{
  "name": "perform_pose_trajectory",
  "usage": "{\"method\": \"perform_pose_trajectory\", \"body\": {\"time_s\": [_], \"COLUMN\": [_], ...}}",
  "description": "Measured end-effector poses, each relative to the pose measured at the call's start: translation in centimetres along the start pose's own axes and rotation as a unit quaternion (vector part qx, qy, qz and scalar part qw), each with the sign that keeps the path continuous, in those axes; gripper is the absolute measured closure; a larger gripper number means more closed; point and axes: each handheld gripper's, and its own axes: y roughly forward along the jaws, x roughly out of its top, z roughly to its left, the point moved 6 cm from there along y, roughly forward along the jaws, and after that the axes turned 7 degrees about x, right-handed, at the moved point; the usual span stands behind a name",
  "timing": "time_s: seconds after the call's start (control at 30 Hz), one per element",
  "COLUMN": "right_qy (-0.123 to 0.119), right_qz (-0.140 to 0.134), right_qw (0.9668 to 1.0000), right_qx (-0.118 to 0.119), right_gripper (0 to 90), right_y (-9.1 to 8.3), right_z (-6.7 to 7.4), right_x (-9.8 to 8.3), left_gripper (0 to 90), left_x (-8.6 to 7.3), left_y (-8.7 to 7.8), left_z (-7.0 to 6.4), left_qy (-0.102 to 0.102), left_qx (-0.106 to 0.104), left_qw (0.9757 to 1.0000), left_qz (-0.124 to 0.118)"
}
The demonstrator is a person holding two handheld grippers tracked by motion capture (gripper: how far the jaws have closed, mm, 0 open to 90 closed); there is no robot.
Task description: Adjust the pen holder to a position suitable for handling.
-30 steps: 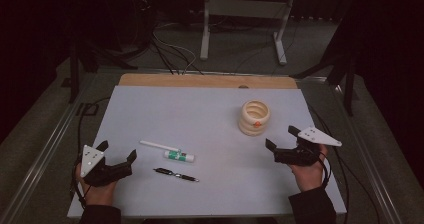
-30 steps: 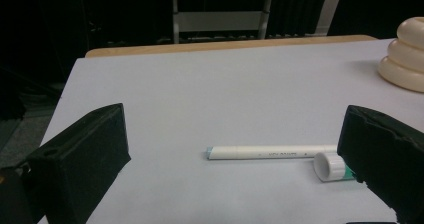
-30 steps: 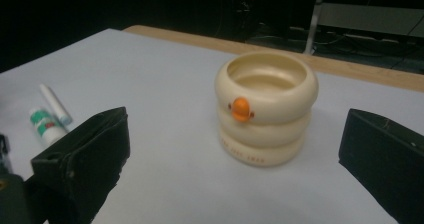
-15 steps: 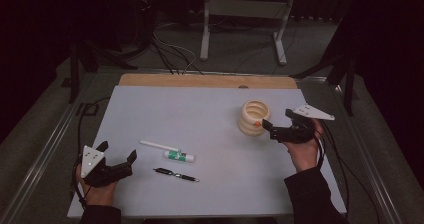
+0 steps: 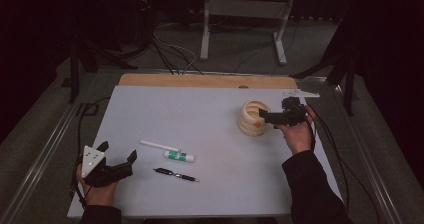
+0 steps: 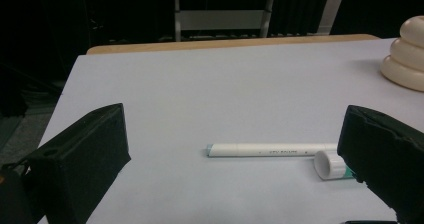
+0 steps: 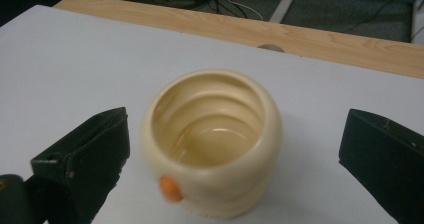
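cream cup (image 5: 252, 118) upright, mouth up, right gripper (image 5: 264, 115) beside

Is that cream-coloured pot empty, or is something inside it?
Empty. The right gripper view looks straight down into the upright pot, and only its bare ribbed inner wall and floor show.

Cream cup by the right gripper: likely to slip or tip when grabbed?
The cup looks smooth and bulging, so the open right gripper may slide on its rounded ribs. It sits squat and wide-based, so tipping seems unlikely. Seemingly empty inside, probably light.
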Motion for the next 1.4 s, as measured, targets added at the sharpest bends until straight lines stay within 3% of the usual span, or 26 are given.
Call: {"method": "perform_pose_trajectory", "body": {"time_s": [0.17,0.2,0.23,0.4,0.47,0.5,0.53,0.6,0.77,0.9,1.13,1.4], "right_qy": [0.011,0.024,0.024,0.053,0.057,0.057,0.066,0.077,0.086,0.087,0.079,0.053], "right_qz": [0.024,0.049,0.049,0.091,0.100,0.100,0.124,0.134,0.144,0.154,0.142,0.139], "right_qw": [0.9996,0.9985,0.9985,0.9942,0.9927,0.9927,0.9889,0.9864,0.9830,0.9804,0.9826,0.9870], "right_qx": [-0.006,-0.004,-0.004,-0.023,-0.033,-0.033,-0.049,-0.056,-0.074,-0.087,-0.091,-0.060], "right_gripper": [0.1,4.3,4.3,34.0,34.0,38.4,48.6,58.3,71.1,74.6,78.8,78.8], "right_y": [1.1,2.0,2.0,4.3,4.6,4.6,5.5,6.0,6.3,6.2,5.8,6.2], "right_z": [-0.7,-1.1,-1.1,-1.9,-1.9,-1.9,-2.2,-2.5,-2.9,-3.1,-2.6,0.2], "right_x": [0.6,0.6,0.6,-0.1,-0.3,-0.3,-0.8,-1.1,-1.5,-1.6,-1.0,-0.1], "left_gripper": [0.5,0.5,0.5,0.6,0.6,0.6,0.5,0.5,0.6,0.6,0.6,0.6], "left_x": [0.0,0.0,0.0,0.0,0.0,0.0,0.0,0.0,0.0,0.0,-0.1,-0.1], "left_y": [0.0,0.0,0.0,0.0,0.0,0.0,0.0,-0.1,0.0,0.0,0.1,0.1], "left_z": [-0.1,0.0,0.0,0.1,0.1,0.0,0.0,0.0,0.0,0.1,0.1,0.2], "left_qy": [0.000,0.000,0.000,0.000,0.000,0.002,0.003,0.004,0.003,0.002,0.003,0.003], "left_qx": [-0.001,-0.001,-0.001,0.001,0.001,0.000,0.000,-0.001,0.000,0.001,0.002,0.004], "left_qw": [1.0000,1.0000,1.0000,1.0000,1.0000,1.0000,1.0000,1.0000,1.0000,1.0000,1.0000,1.0000], "left_qz": [0.000,-0.001,-0.001,-0.001,-0.001,-0.001,-0.002,-0.002,0.000,0.000,0.003,0.004]}}
